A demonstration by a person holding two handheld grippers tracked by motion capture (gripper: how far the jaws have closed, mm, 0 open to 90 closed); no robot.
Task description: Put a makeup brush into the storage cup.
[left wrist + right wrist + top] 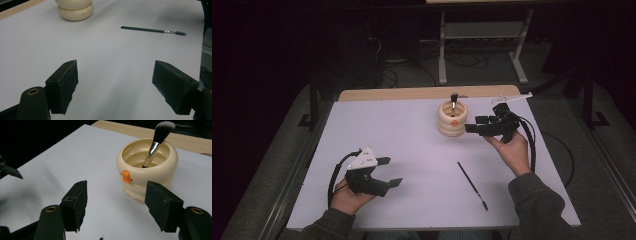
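Thin mascara wand (472, 185) lies at lower centre of the high view, long axis diagonal, between both grippers; right gripper (474, 124), jaws wide and empty, sits beside the cream holder (451, 120).

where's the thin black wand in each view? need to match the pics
High view: wand lies flat on the white table, lower centre-right, between the two hands, brush tip toward the person.
Left gripper view: wand upper right, lying level, brush tip at its right end.
Right gripper view: a dark speck at the bottom edge may be its end; cannot tell.
Shared landmark: cream holder.
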